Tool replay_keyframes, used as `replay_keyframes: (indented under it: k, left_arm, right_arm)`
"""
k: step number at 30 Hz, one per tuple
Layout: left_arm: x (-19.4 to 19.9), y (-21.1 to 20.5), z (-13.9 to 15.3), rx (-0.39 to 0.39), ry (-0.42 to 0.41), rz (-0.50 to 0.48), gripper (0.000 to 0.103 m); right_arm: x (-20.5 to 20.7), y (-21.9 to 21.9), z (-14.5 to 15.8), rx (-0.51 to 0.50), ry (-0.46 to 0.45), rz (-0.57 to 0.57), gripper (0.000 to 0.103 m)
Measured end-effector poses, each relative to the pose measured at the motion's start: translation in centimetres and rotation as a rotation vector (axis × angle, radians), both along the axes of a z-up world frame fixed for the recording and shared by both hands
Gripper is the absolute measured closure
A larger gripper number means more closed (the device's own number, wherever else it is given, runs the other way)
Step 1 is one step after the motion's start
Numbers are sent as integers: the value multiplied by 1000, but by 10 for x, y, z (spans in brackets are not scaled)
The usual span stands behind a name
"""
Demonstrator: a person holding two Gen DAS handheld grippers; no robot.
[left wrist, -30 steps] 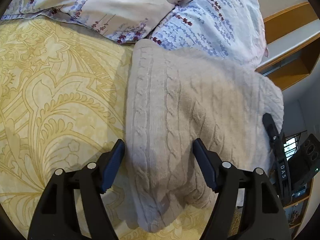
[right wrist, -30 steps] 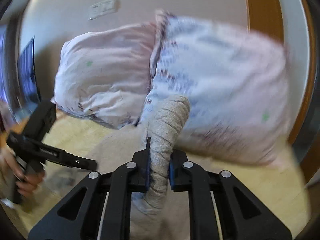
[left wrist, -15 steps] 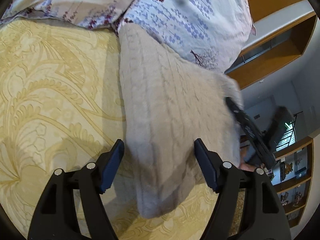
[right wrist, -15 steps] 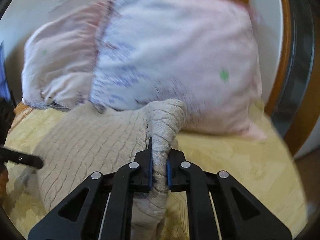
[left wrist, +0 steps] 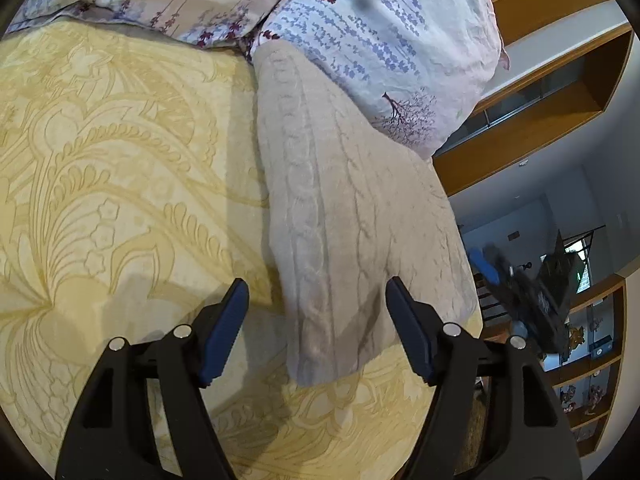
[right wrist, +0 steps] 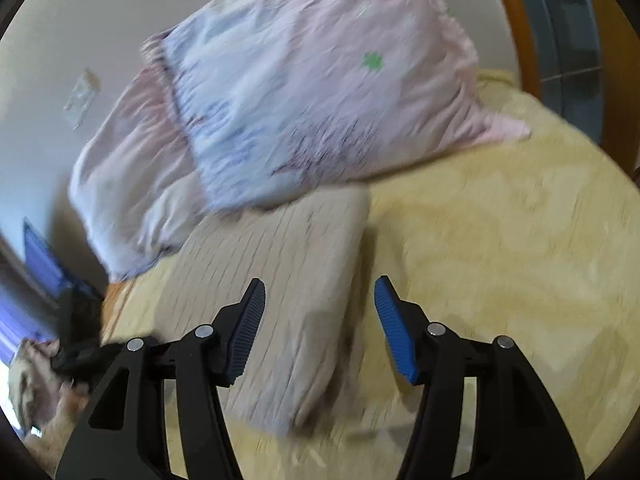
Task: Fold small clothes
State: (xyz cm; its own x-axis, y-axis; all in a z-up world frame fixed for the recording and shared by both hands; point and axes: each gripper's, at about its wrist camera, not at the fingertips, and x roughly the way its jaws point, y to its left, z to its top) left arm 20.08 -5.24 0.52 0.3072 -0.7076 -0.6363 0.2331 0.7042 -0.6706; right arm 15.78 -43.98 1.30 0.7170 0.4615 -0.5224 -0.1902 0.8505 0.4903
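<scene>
Sweater first: the beige cable-knit sweater [left wrist: 352, 216] lay folded into a long narrow bundle on the yellow patterned bedspread [left wrist: 120, 168], its far end tucked against the floral pillow [left wrist: 380, 40] and its near end pointing toward you.

The bedspread took up most of both views and looked flat around the knit. The pillow sat at the head of the bed, touching the sweater's far edge. In the right wrist view the picture was smeared by motion, so the exact lie of the bundle's right fold [right wrist: 320, 280] was hard to read, but it looked doubled over along that side.

Your left gripper [left wrist: 316, 320] hovered just over the near end of the sweater with its jaws spread wide and nothing between them. Your right gripper [right wrist: 320, 320] was likewise wide open and empty, poised above the bundle's near right edge, with the blue pads [right wrist: 394, 332] clear of the cloth.

By my reading, you were at the end of a lengthwise fold, with the cloth lying free of both grippers. The next move probably called for taking the near end with both grippers, one at each corner, and carrying it up toward the pillow to halve the length. The thick knit would likely spring back, so you would have needed a full bite on all layers.
</scene>
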Motion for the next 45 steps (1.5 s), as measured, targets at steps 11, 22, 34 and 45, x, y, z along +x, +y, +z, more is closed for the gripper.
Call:
replay_keyframes:
  k: [11,22,34,45]
  left_arm:
    - [-12,-1,-10,-39,34,-6,81]
    - [-22,-2,-15,-70,40,6,84]
    - [-9,14,27,-29,-53,46,31]
    - [28,-14,28,54,-63,47,25]
  right_arm:
    - [-21,22,-7,-64,-30,6,94]
    - [-4,7,-37,-120,82,-91,95]
    - [1,-24,-12,104,75,-93,59]
    - [61,-1,-12,95,127,-52,92]
